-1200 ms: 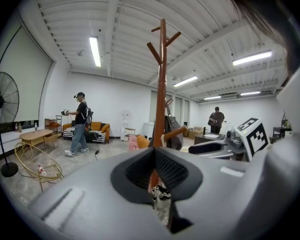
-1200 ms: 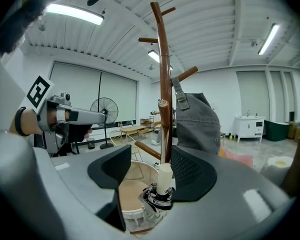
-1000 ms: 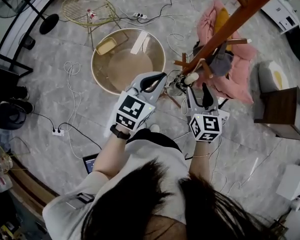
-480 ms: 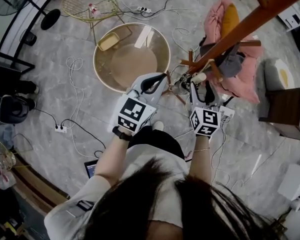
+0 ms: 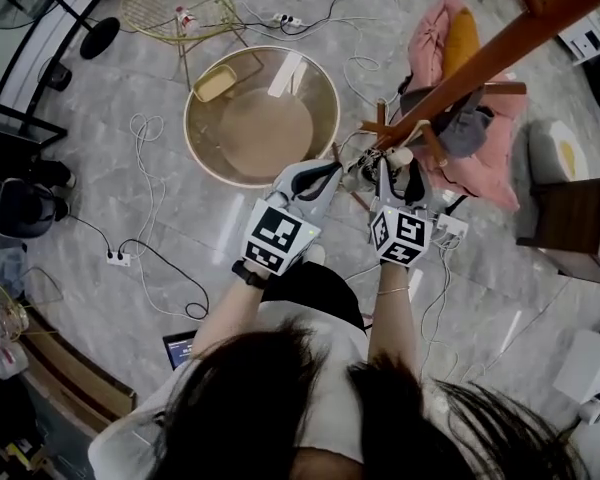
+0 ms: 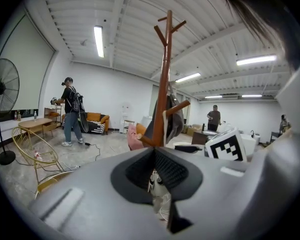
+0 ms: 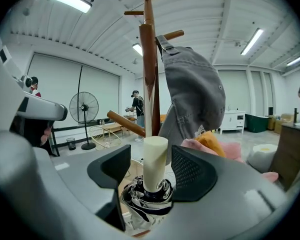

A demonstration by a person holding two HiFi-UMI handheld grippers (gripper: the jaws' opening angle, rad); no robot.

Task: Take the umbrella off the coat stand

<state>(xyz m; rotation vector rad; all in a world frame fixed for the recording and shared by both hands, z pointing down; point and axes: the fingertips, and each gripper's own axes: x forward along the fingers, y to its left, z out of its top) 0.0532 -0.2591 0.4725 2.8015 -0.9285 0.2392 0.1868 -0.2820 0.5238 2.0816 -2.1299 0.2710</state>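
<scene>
Straddling the cream handle [image 7: 155,166] of the folded umbrella [image 7: 146,199], the right gripper [image 7: 150,156] is seen at the lower middle of its own view with its jaws apart. A slim gap is left on each side of the handle, so no clamp is judged to be made yet. The left gripper [image 6: 155,156] is seen with its jaws drawn together at the tips and nothing held between them; only patterned fabric is glimpsed through the slit beneath. In the head view both grippers are placed at the centre of the frame, the left one just beside the umbrella.

The umbrella is found handle-up, close against the lower part of the coat stand [image 7: 149,74]. How it is attached there cannot be told. The task is therefore judged to be at the approach stage: the reach is done. The closing of the right jaws on the handle, the lift clear of the stand and the carrying away are left.

A grey cap [image 7: 195,94] is hung on the stand just behind, at the upper right of the right gripper view, and is judged liable to be disturbed. Pink clothing [image 5: 435,28] is noted beyond the stand, at the upper right of the head view.

As to containers, one shallow yellow tray [image 5: 213,83] is noted at the round table [image 5: 187,118], upper centre of the head view. Whether it lies on or under the top cannot be told, and nothing is made out in it.
</scene>
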